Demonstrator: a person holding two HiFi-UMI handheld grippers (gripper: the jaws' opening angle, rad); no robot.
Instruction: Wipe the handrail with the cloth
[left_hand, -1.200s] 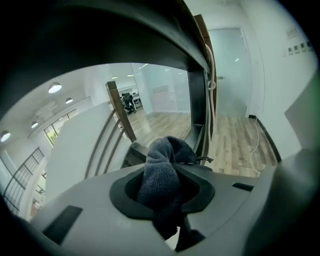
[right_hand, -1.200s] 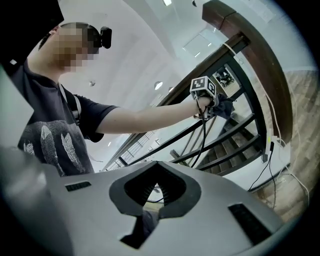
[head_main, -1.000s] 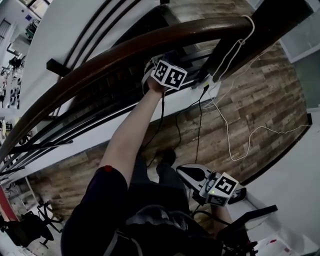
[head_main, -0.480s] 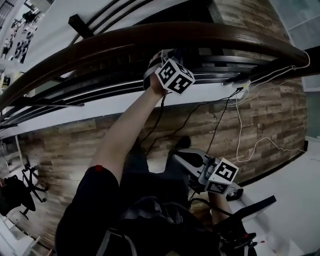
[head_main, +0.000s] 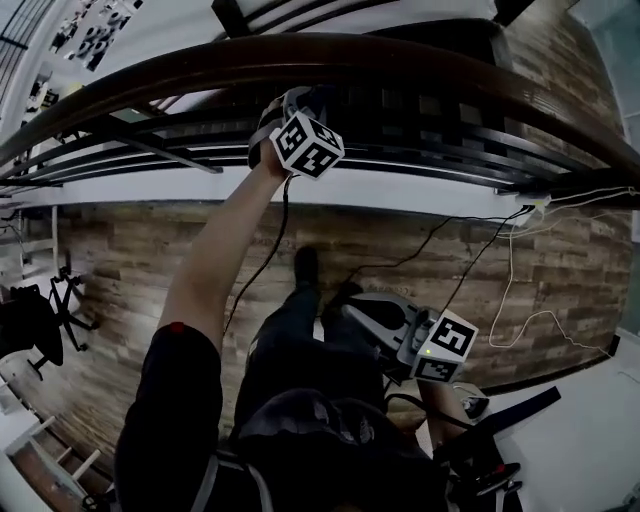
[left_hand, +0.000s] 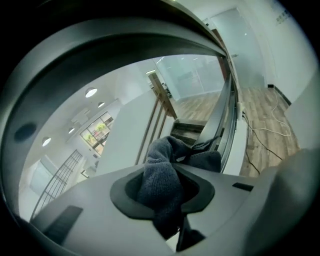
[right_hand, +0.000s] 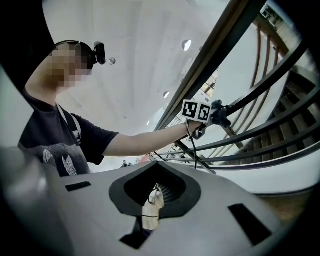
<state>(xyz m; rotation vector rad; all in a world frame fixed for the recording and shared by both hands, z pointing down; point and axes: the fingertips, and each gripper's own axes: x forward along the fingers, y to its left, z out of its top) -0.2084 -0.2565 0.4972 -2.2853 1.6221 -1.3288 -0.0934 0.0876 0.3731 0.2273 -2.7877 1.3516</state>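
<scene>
The dark brown wooden handrail (head_main: 420, 62) curves across the top of the head view. My left gripper (head_main: 288, 104) is raised against its underside on an outstretched arm. It is shut on a dark grey cloth (left_hand: 161, 167) that bunches up between the jaws. In the left gripper view the handrail (left_hand: 105, 47) arcs close overhead. My right gripper (head_main: 378, 318) hangs low by the person's hip, shut with nothing in it. The right gripper view looks up at the handrail (right_hand: 220, 47) and at the left gripper (right_hand: 216, 113) beneath it.
Black metal balusters and rails (head_main: 480, 140) run below the handrail, above a white ledge (head_main: 400, 190). Black and white cables (head_main: 470, 235) trail over the wooden floor (head_main: 130, 250). A black chair (head_main: 30, 325) stands at the left. Stairs (left_hand: 192, 130) descend beyond the cloth.
My left gripper has slid leftward along the underside of the handrail with the cloth, away from the cable post. The head view has swung with it. The right gripper stays low.
</scene>
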